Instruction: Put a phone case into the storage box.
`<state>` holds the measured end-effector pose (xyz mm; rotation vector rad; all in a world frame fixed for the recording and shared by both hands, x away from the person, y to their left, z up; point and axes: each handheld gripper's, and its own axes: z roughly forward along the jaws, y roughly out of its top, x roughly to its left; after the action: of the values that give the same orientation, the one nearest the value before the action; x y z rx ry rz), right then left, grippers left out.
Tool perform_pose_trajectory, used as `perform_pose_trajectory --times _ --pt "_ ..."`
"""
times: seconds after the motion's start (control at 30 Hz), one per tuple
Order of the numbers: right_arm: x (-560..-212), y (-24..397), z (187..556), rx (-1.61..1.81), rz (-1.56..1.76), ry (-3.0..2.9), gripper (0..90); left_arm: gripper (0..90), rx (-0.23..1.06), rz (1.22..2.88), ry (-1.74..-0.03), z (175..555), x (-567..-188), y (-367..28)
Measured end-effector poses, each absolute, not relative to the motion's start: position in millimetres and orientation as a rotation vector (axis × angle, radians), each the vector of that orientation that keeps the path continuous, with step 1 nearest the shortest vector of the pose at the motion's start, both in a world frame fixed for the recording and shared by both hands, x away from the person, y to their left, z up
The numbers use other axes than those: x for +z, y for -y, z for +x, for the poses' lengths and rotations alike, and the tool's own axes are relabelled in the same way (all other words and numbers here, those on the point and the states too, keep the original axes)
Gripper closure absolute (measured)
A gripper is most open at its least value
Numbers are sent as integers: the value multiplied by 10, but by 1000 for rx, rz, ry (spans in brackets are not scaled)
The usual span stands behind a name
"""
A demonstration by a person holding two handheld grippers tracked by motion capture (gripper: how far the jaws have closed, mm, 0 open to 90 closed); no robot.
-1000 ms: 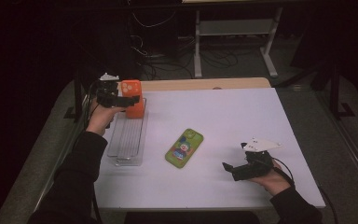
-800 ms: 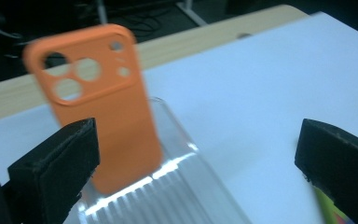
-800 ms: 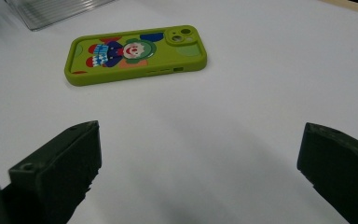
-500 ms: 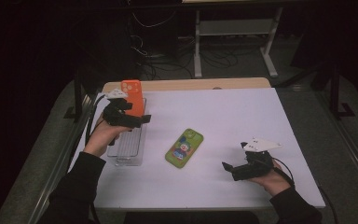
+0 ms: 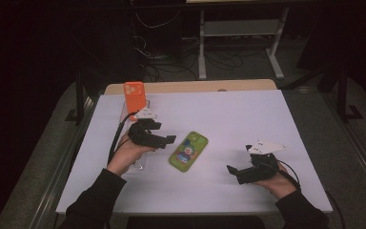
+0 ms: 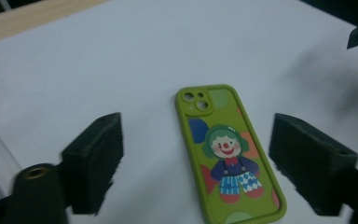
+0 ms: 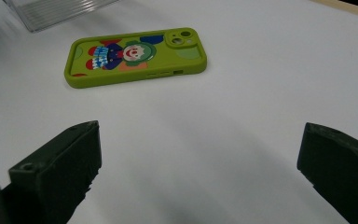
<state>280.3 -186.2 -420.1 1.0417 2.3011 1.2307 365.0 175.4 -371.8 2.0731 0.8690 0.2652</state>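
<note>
**Now over the green phone**

Meanwhile, left tongs hovering just beside the green phone, jaws apart yet just narrowing, nothing pinched; seen along those tongs, phone lying flat between the two pads, untouched. Right tongs held low near the front of the surface, well apart from the phone, jaws spread wide and empty. Orange phone standing upright in the clear rack at the left.
</note>
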Motion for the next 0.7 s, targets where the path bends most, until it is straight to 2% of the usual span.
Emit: perform_pose_trajectory --times 0.23,0.43,0.57,0.7 --pt "-4204 1871 2804 1225 1049 -2307 0 519 328 2108 -932 3580 -3809 -1610" --pt "-4206 1868 2805 1228 1044 -2313 0 729 342 2129 -959 3546 -3909 -1475" --pt "-4211 1867 2808 1227 1036 -2320 0 834 365 2135 -997 3551 -3973 -1420" --pt "-4212 1870 2808 1230 1040 -2321 0 890 389 2154 -1029 3545 -4021 -1387"
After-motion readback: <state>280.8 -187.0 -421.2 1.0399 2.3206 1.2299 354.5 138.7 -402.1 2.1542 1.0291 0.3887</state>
